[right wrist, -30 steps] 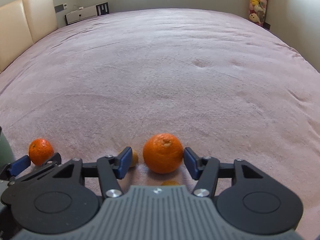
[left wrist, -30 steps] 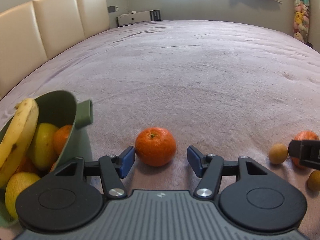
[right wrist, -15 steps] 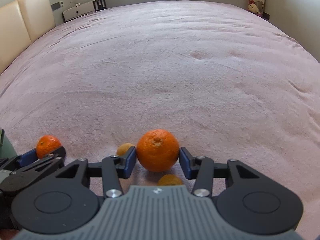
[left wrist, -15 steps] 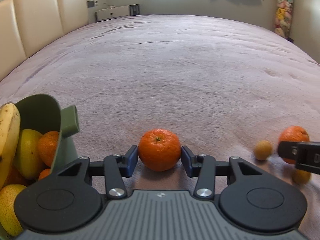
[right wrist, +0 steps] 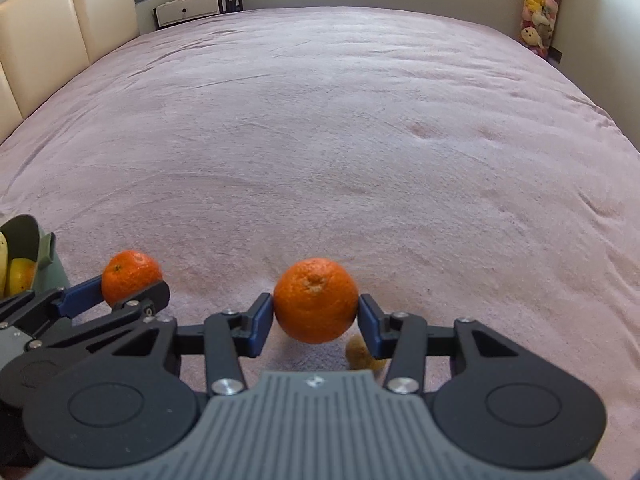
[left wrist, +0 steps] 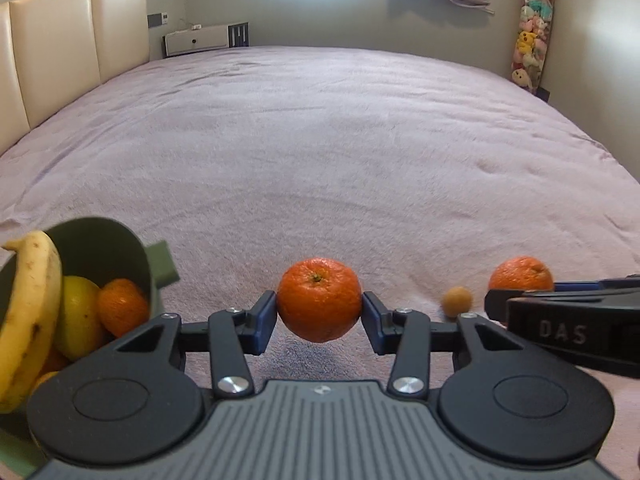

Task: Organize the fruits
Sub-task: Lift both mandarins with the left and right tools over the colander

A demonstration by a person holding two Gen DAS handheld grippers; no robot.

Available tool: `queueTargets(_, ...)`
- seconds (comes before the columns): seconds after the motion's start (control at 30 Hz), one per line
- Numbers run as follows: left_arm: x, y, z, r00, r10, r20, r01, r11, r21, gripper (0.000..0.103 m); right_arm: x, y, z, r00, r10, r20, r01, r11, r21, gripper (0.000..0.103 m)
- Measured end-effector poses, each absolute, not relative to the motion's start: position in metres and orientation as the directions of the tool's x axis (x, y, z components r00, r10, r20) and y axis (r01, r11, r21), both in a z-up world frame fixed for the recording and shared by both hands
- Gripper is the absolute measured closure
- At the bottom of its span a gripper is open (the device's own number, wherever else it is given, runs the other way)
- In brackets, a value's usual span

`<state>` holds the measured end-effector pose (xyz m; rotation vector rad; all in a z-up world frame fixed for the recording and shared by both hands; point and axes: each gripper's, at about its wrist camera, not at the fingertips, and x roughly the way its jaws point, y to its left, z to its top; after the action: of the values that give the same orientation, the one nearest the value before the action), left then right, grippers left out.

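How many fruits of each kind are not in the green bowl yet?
Round orange mandarins: 2, one gripped in the left gripper, one gripped in the right gripper.
Small round tan fruits: 2, lying on the pink bedspread.
Total: 4.

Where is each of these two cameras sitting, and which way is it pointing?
Left wrist view: rides on the left gripper, looking forward and down over the bed; its pads clamp an orange, the green fruit bowl sits at left, and the right gripper pokes in at right.
Right wrist view: rides on the right gripper, facing the same way; it clamps a second orange, with the left gripper at left.
Shared: both oranges, the bowl, a small yellowish fruit, the headboard.
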<state>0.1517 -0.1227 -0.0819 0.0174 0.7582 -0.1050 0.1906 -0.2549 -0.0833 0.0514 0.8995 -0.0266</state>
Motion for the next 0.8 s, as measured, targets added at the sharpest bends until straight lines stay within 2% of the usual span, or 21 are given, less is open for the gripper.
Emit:
queueTargets(0.63, 0.108, -0.092, 0.008, 0.687, -0.131, -0.715, 0.192, 0.981, 0.004, 0.052, 0.154, -0.215, -0.025, 0.656, 0.078, -0.750, -0.069, 0.997, 0.044, 0.059)
queueTargets(0.8, 0.105, -0.069, 0.022, 0.643, -0.189, -0.742, 0.217, 0.974, -0.060, 0.052, 0.146, -0.198, -0.009, 0.673, 0.103, -0.733, -0.122, 0.992, 0.028, 0.059)
